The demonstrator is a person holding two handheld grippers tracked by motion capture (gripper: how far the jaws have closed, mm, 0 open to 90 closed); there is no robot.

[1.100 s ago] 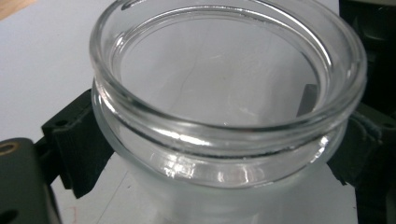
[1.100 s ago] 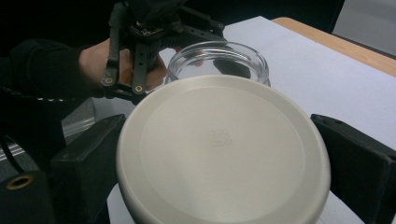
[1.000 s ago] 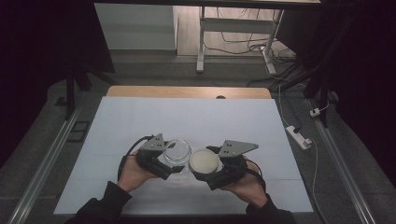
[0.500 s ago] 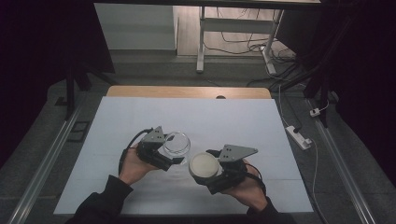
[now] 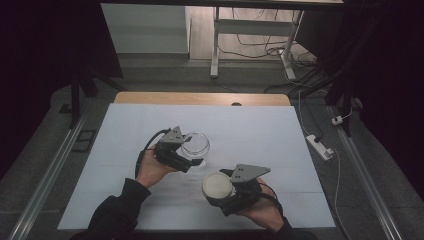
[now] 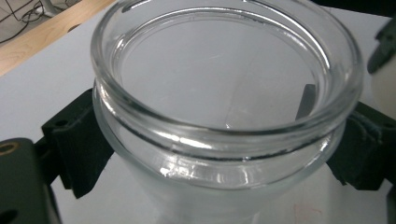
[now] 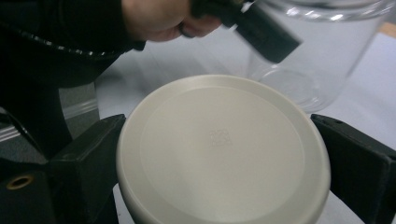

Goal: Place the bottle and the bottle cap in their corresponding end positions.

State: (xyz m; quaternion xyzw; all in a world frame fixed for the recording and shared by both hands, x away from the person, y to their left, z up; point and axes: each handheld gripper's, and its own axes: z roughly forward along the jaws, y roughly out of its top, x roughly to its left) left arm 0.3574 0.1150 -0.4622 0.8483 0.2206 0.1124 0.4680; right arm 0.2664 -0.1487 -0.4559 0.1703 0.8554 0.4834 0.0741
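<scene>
A clear glass jar (image 5: 195, 145) with no lid stands near the middle of the white table, and my left gripper (image 5: 192, 152) is shut on it. In the left gripper view the jar (image 6: 224, 116) is empty, with both black jaws pressed against its sides below the thick rim. My right gripper (image 5: 220, 189) is shut on a round cream lid (image 5: 217, 185), held near the table's front edge, to the right of the jar and nearer than it. In the right gripper view the lid (image 7: 222, 151) lies flat between the jaws, with the jar (image 7: 322, 56) behind it.
The white table cover (image 5: 260, 135) spreads widely to the back and both sides. A wooden edge (image 5: 200, 98) runs along the far side. A power strip (image 5: 318, 146) and cables lie on the floor to the right. Metal rails (image 5: 47, 175) flank the table.
My left gripper has carried the jar away from me and slightly left. My right gripper has drawn the lid toward the front edge, so jar and lid now stand apart.
</scene>
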